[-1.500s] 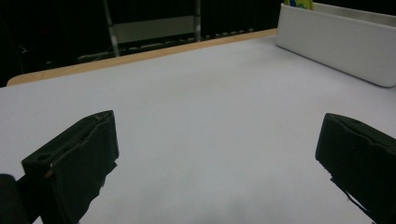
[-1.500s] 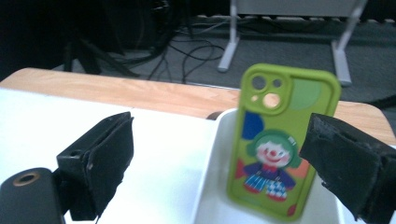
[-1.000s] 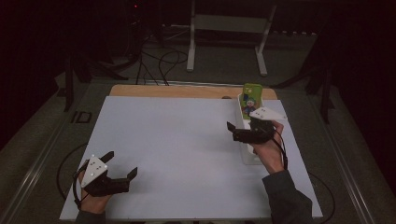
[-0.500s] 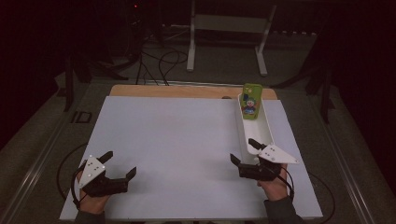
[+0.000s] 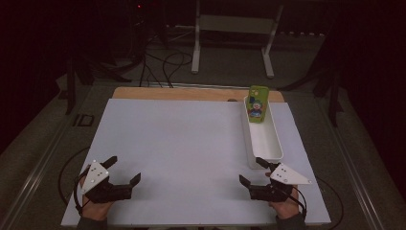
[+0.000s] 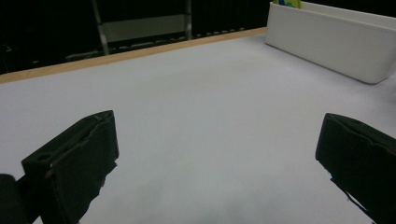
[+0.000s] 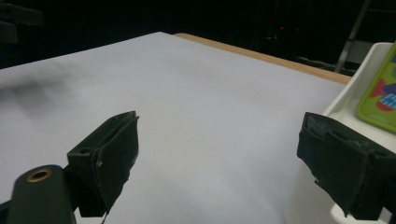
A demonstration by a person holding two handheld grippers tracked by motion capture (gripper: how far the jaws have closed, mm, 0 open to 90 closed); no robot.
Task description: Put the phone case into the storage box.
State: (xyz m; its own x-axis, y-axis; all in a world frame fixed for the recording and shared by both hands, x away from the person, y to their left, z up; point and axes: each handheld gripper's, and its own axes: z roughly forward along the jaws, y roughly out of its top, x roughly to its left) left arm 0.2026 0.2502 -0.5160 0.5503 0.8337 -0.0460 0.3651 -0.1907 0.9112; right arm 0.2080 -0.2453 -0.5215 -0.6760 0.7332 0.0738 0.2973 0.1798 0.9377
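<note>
At the near edge, both my grippers, left (image 5: 123,171) & right (image 5: 253,171), sit released, jaws wide, nothing held. Green phone case (image 5: 257,104) leans at the white bin's (image 5: 263,143) far end. Best approach imo: reach in from above, pinch case edges.

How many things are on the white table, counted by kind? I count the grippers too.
Grippers: 2, the left gripper and the right gripper, both open and empty.
Tray: 1, white.
Phone case: 1, green, leaning in the tray's far end.
Total: 4.
</note>
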